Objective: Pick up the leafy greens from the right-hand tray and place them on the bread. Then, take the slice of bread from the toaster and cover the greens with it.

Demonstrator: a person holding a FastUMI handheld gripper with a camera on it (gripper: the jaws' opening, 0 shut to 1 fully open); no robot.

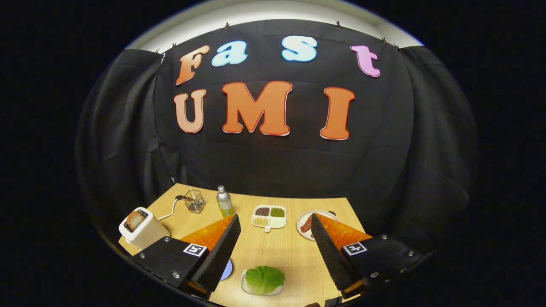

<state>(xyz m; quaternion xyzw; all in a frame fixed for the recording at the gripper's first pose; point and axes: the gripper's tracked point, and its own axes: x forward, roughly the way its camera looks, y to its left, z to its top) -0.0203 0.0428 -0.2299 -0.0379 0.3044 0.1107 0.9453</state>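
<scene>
Leafy greens (264, 279) on small tray (246, 289), near, between spread, empty fingers (275, 253). Far left: toaster (143, 230) holding bread slice (135, 220). Beyond: bottle (224, 201), divided dish (269, 216), counter (290, 251).

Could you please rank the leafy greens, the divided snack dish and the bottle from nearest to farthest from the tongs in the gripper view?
The tongs are open and empty.
1. Leafy greens on their small tray, low between the fingers.
2. Divided snack dish, just ahead of the fingertips, mid-table.
3. Bottle, beyond the left fingertip, near the table's back edge.
</scene>
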